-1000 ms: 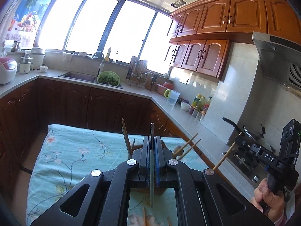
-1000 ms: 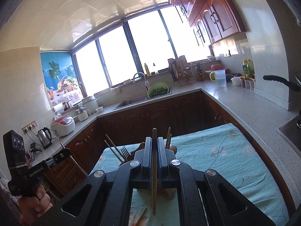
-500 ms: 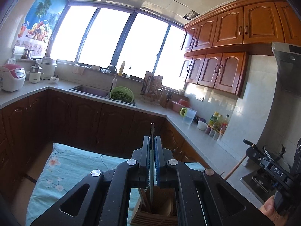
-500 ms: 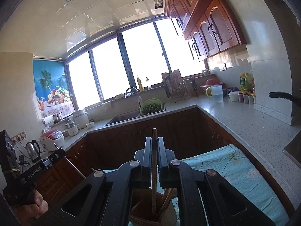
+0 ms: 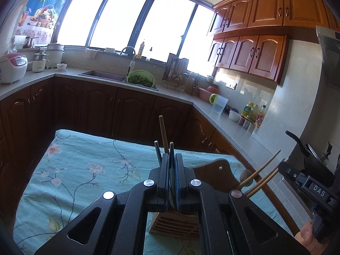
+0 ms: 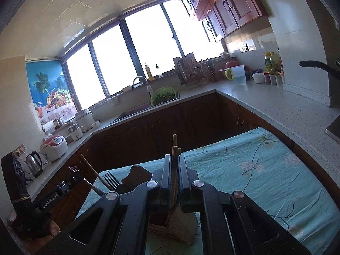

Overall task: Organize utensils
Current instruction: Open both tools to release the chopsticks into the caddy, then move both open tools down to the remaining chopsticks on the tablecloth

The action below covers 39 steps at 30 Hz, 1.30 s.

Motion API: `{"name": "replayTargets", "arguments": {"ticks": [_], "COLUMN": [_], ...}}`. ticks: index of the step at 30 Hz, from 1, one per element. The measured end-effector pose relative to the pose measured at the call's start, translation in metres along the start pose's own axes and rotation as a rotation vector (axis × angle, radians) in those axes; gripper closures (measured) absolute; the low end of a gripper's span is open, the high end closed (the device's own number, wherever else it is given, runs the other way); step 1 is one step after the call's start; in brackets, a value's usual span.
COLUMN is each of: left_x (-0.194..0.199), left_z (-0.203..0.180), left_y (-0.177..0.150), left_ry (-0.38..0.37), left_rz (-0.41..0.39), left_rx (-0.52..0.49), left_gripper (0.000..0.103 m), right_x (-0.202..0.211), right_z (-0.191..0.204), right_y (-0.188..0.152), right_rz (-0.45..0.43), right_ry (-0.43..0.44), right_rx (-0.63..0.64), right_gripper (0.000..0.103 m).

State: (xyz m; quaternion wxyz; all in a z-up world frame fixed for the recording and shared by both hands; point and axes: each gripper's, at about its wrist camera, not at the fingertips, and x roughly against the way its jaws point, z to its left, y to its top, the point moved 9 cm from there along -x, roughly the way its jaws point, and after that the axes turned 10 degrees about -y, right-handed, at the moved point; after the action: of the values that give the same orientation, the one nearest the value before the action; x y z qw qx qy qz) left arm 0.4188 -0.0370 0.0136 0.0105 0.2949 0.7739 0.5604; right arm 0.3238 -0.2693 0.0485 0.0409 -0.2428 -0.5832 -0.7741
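My left gripper (image 5: 172, 159) is shut on a thin dark metal utensil handle (image 5: 171, 148), held upright over a wooden slatted utensil holder (image 5: 174, 225) on the floral cloth. Chopsticks (image 5: 260, 173), a dark wooden spatula (image 5: 214, 170) and other handles stand in the holder. My right gripper (image 6: 174, 161) is shut on a wooden chopstick (image 6: 174, 146), its lower end down by the same holder (image 6: 172, 229). A fork (image 6: 111, 179) sticks up at the holder's left. The other gripper shows at each view's edge.
The table carries a teal floral cloth (image 5: 85, 170). Kitchen counters wrap around behind, with a sink, a green colander (image 5: 140, 78), a rice cooker (image 5: 11, 67), a kettle (image 6: 34, 162), a jug (image 6: 238, 74) and a pan handle (image 6: 318, 67) at right.
Both grippers have dropped and tilted down again after rising: the cloth and holder fill more of each view. The held utensils now reach down at the holder.
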Motion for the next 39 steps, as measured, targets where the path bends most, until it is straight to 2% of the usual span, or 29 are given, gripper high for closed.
{"name": "replayTargets", "arguments": {"ticks": [5, 12, 14, 16, 18, 20, 22, 24, 25, 26, 27, 28, 31, 39], "left_x": [-0.002, 0.005, 0.006, 0.010, 0.015, 0.024, 0.036, 0.049, 0.056, 0.063, 0.071, 0.078, 0.097, 0.129], "left_z": [-0.002, 0.004, 0.004, 0.005, 0.004, 0.001, -0.002, -0.005, -0.005, -0.005, -0.005, -0.005, -0.005, -0.019], "left_y": [0.010, 0.009, 0.009, 0.008, 0.009, 0.012, 0.015, 0.013, 0.012, 0.010, 0.007, 0.004, -0.012, -0.055], "left_ry": [0.003, 0.006, 0.006, 0.005, -0.003, -0.004, 0.002, 0.006, 0.010, 0.013, 0.017, 0.021, 0.035, 0.040], "left_rz": [0.005, 0.013, 0.020, 0.026, 0.027, 0.013, -0.014, -0.034, -0.040, -0.049, -0.057, -0.062, -0.057, 0.022], "left_rx": [-0.009, -0.008, -0.001, 0.007, 0.015, 0.015, 0.012, 0.007, 0.007, 0.011, 0.014, 0.016, 0.021, 0.020], "left_gripper": [0.100, 0.100, 0.100, 0.100, 0.095, 0.081, 0.065, 0.057, 0.048, 0.044, 0.038, 0.034, 0.025, 0.025], "right_x": [-0.001, -0.003, -0.003, 0.000, 0.005, 0.014, 0.025, 0.037, 0.043, 0.050, 0.057, 0.063, 0.076, 0.092], "right_z": [-0.002, -0.004, -0.004, -0.008, -0.012, -0.016, -0.020, -0.023, -0.025, -0.027, -0.028, -0.030, -0.035, -0.053], "right_y": [0.002, 0.002, 0.002, 0.005, 0.008, 0.013, 0.019, 0.023, 0.024, 0.025, 0.026, 0.025, 0.016, -0.033], "right_rz": [0.012, 0.025, 0.028, 0.026, 0.018, -0.003, -0.031, -0.052, -0.064, -0.079, -0.095, -0.103, -0.094, -0.009], "right_ry": [0.002, 0.004, 0.012, 0.021, 0.031, 0.050, 0.055, 0.071, 0.080, 0.090, 0.093, 0.091, 0.092, 0.065], "right_rx": [0.004, -0.014, -0.027, -0.046, -0.072, -0.100, -0.115, -0.133, -0.142, -0.148, -0.149, -0.145, -0.135, -0.134], "right_gripper": [0.098, 0.098, 0.093, 0.092, 0.086, 0.055, 0.049, 0.040, 0.025, 0.011, 0.006, 0.003, 0.003, 0.003]}}
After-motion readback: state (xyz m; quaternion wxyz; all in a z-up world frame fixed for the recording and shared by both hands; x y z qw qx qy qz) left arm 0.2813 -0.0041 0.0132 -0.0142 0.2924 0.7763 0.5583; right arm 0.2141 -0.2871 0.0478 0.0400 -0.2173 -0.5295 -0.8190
